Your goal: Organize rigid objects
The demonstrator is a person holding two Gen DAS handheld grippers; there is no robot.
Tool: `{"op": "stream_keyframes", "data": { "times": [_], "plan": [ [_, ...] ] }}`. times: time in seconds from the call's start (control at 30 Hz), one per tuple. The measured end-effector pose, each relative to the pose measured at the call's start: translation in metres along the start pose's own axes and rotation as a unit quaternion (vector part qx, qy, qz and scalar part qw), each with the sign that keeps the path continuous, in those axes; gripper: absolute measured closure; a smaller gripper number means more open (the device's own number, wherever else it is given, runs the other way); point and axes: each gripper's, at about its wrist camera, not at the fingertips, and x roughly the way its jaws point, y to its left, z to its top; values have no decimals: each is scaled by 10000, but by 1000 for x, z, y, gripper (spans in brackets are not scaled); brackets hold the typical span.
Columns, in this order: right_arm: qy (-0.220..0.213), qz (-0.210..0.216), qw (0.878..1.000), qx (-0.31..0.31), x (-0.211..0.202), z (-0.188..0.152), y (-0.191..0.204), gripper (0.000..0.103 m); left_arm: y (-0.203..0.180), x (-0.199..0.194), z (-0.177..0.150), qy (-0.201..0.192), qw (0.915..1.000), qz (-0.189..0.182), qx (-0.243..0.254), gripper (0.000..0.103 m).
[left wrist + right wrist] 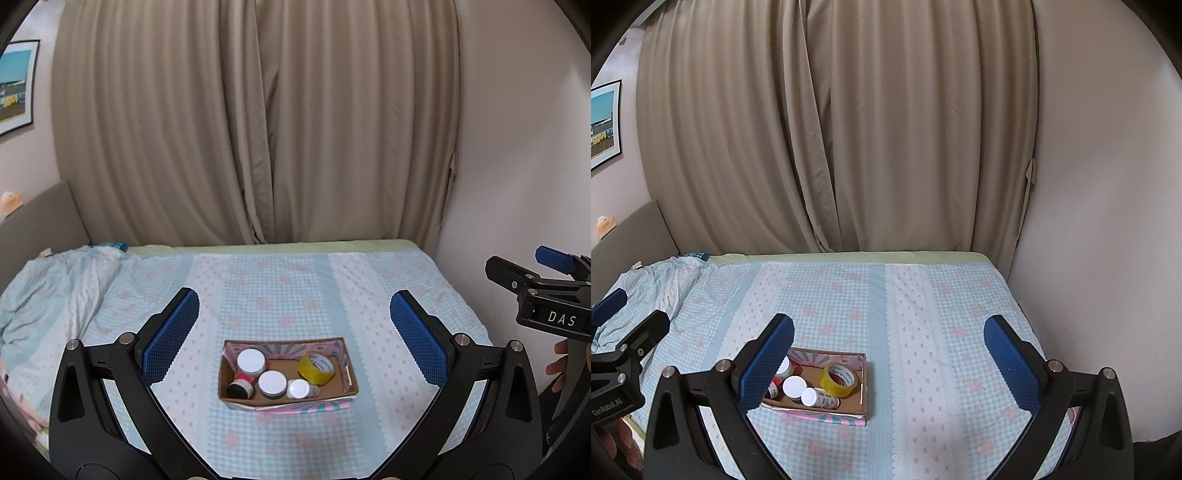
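A cardboard box (288,397) sits on the bed (277,288), low in the centre of the left wrist view and low left of centre in the right wrist view. Inside it stand two white-lidded jars (251,361) (272,383), with a black-capped bottle (238,389) at the box's lower left corner and a small white-capped bottle (300,388) lying on its side along the near wall. A yellow tape roll (317,367) leans in the right part of the box, tilted on its edge.

The left hand-held gripper (294,325) hangs above the bed with its blue pads spread wide and nothing between them; the box shows in the gap below. The right hand-held gripper (889,350) is likewise spread wide and empty, its left pad (767,363) covering the box's left end in that view. Its body also shows at the right edge of the left wrist view, with a person's fingers (558,360) beneath it. Beige curtains (258,122) fill the upper frame, and a framed picture (16,86) hangs at upper left
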Motion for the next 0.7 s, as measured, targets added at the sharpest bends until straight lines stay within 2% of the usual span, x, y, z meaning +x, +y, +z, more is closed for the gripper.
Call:
{"op": "stream_keyframes", "data": {
  "times": [0.4, 0.6, 0.7],
  "plan": [
    [-1, -9, 10000, -14, 0, 1, 1, 0, 1, 6, 1, 61, 9999, -79, -75, 0],
    [-22, 9, 10000, -24, 2, 2, 1, 0, 0, 8, 1, 20, 9999, 120, -66, 0],
    [-29, 12, 10000, -21, 2, 3, 1, 0, 0, 9, 0, -35, 10000, -30, -85, 0]
  ]
}}
